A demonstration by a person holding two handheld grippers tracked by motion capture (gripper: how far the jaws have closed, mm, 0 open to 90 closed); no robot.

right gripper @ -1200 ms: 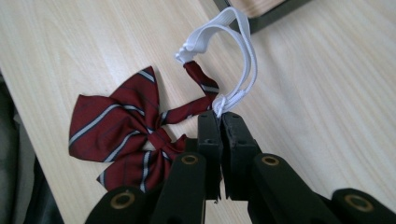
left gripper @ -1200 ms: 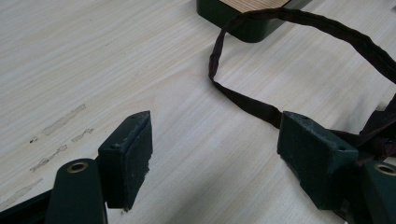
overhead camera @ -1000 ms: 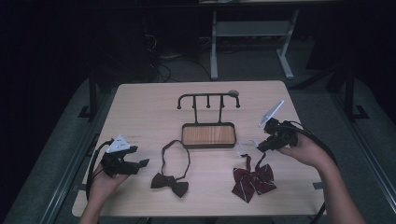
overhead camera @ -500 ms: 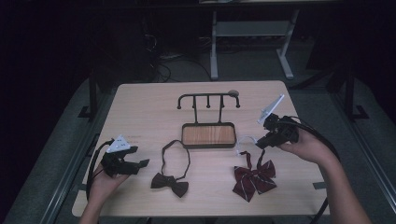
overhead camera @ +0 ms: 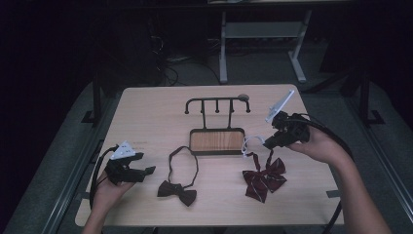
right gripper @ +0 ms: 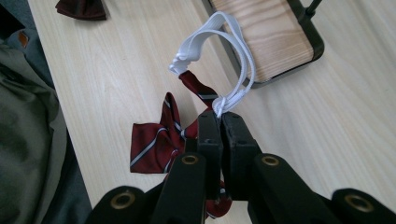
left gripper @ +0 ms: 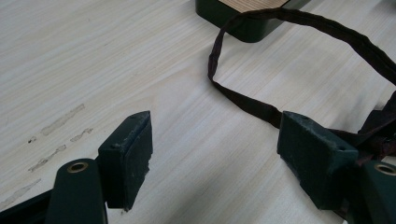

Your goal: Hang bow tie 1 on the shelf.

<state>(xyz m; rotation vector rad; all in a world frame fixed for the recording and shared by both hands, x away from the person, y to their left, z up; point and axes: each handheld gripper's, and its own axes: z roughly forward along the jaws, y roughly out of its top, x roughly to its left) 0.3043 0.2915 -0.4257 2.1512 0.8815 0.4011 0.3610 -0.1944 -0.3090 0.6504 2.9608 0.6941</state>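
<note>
A red striped bow tie (overhead camera: 263,177) with a white elastic loop (overhead camera: 249,143) lies right of centre; part of it is raised. My right gripper (overhead camera: 269,142) is shut on the bow tie's neck strap where the red band meets the white elastic (right gripper: 233,56), and the bow (right gripper: 156,142) hangs below the jaws. A dark bow tie (overhead camera: 178,191) with a dark strap loop (overhead camera: 183,161) lies left of centre. My left gripper (overhead camera: 146,171) stands open just left of it, low over the table, with the dark strap (left gripper: 252,105) running past its right fingertip (left gripper: 310,144).
A black rack (overhead camera: 217,103) with several pegs rises from a wooden base (overhead camera: 216,141) at the table's middle. The base's corner (left gripper: 247,18) lies beyond the dark strap. The wooden table (overhead camera: 146,122) ends close to both hands at the front.
My right gripper has moved up and toward the rack's base, lifting the red bow tie's strap and dragging the bow along. The left gripper has stayed in place.
</note>
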